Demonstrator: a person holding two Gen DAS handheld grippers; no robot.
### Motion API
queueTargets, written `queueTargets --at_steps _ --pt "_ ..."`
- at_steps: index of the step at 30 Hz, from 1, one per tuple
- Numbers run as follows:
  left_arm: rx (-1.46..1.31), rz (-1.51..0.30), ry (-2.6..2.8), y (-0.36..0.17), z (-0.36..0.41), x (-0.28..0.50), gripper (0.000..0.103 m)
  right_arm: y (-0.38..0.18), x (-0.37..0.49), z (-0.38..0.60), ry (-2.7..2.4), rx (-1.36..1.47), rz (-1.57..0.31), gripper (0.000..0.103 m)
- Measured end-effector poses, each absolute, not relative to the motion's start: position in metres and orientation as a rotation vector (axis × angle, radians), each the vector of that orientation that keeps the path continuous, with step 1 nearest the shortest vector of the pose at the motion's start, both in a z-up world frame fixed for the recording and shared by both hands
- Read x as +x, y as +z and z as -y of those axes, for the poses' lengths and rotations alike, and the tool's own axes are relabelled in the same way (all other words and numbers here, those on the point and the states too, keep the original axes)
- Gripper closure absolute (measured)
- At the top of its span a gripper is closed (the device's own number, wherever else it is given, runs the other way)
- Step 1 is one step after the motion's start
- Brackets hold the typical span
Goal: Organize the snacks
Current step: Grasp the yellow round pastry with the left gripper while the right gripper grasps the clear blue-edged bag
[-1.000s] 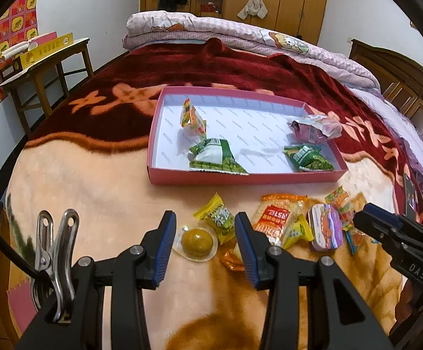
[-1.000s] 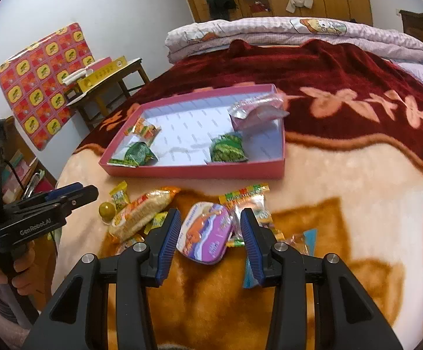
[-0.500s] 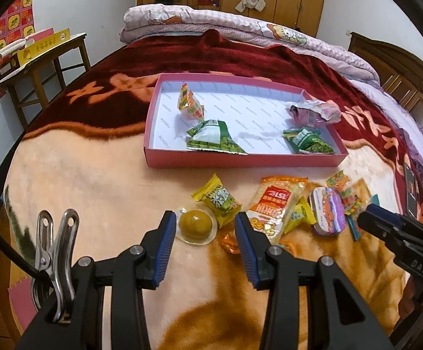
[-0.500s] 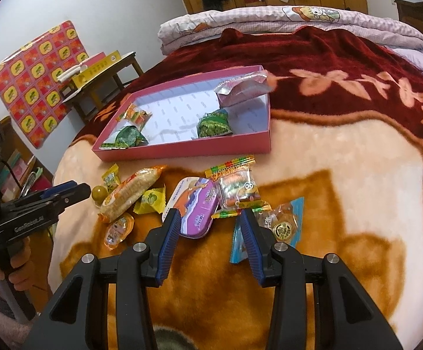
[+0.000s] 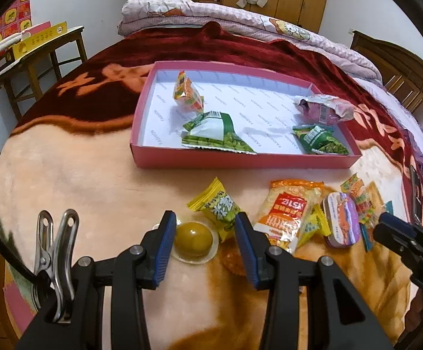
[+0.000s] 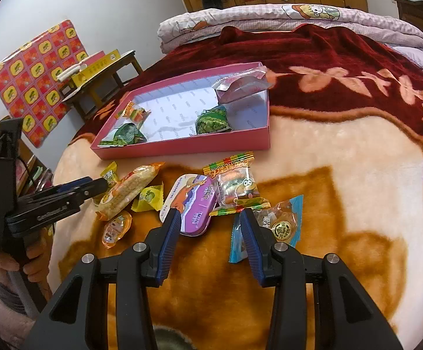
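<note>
— Pink box (image 5: 240, 162) on your blanket (image 5: 65, 180) holds four packets; the other snacks lie loose just in front of it.

— Yep. Your left gripper (image 5: 202, 234) brackets the jelly cup (image 5: 194, 239) with jaws apart, and your right gripper (image 6: 210, 230) gapes empty by the purple tin (image 6: 189, 204).

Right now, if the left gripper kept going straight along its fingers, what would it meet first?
Most likely the round amber jelly cup, lying on the blanket between the open fingers of the left gripper. The yellow candy wrapper lies just beyond. Depth is hard to judge.
</note>
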State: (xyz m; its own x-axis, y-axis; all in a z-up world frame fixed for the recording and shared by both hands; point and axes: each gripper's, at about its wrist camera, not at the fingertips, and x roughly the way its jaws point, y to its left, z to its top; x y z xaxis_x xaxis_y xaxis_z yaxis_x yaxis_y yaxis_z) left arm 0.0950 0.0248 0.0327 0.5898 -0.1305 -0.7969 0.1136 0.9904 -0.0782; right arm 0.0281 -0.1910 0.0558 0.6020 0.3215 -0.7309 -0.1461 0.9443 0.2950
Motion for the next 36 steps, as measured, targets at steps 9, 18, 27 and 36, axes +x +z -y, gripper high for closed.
queueTargets --at_steps 9,18,27,36 --pt "-0.005 -0.920 -0.159 0.028 -0.017 0.101 0.058 0.051 0.029 0.189 0.278 0.210 -0.896 0.059" --pt "0.001 -0.910 -0.143 0.025 -0.027 0.086 0.060 0.052 0.031 0.189 0.277 0.211 -0.897 0.059" --pt "0.008 -0.905 -0.159 0.024 -0.030 0.079 0.068 0.053 0.033 0.189 0.276 0.213 -0.897 0.059" --pt "-0.001 -0.886 -0.167 0.023 -0.031 0.074 0.073 0.053 0.033 0.190 0.281 0.213 -0.895 0.059"
